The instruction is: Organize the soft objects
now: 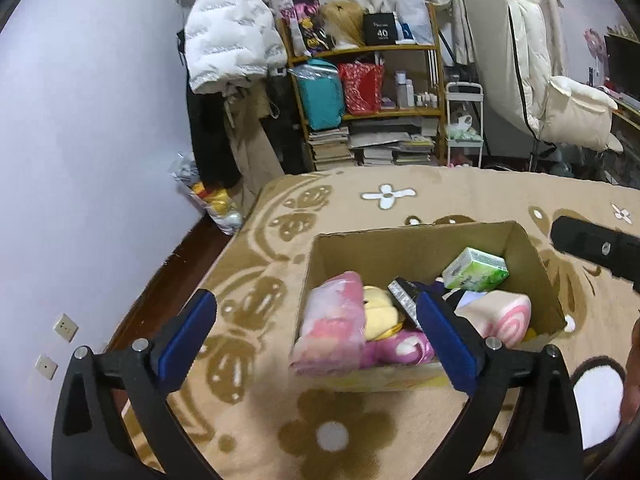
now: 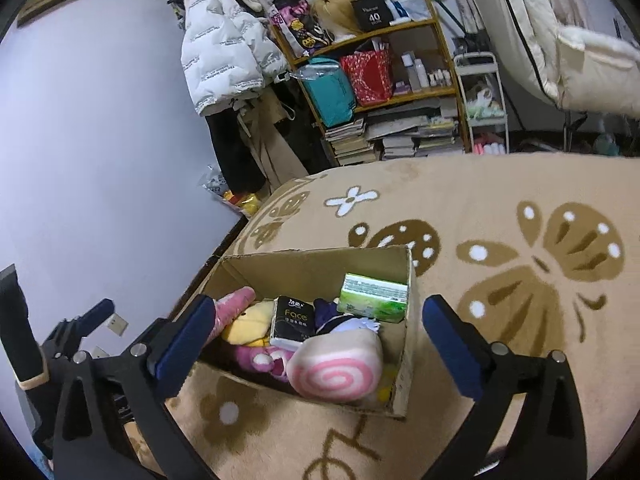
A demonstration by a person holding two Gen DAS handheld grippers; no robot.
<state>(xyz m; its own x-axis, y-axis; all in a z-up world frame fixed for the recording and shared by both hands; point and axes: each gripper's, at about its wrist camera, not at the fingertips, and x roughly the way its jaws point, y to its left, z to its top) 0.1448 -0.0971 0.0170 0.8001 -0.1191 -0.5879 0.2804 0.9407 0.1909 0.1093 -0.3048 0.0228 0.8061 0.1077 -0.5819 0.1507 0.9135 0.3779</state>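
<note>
An open cardboard box (image 1: 408, 240) (image 2: 320, 258) sits on a beige bed blanket with brown butterflies. Inside lie a pink swirl roll cushion (image 1: 502, 314) (image 2: 340, 368), a yellow plush (image 1: 378, 308) (image 2: 248, 322), a pink plush in clear plastic (image 1: 332, 324), a green tissue pack (image 1: 476, 270) (image 2: 374, 292) and a black "Face" tissue pack (image 2: 292, 320). My left gripper (image 1: 316, 340) is open and empty, above the box's near left side. My right gripper (image 2: 316, 344) is open and empty, straddling the box's near edge. The right gripper's body shows in the left wrist view (image 1: 596, 248).
A blanket (image 2: 500, 280) covers the bed. A shelf (image 1: 360, 92) with bags, bottles and stacked books stands beyond it. A white puffer jacket (image 1: 228, 40) hangs on the left. A bag of plush toys (image 1: 212, 200) lies on the floor by the lilac wall.
</note>
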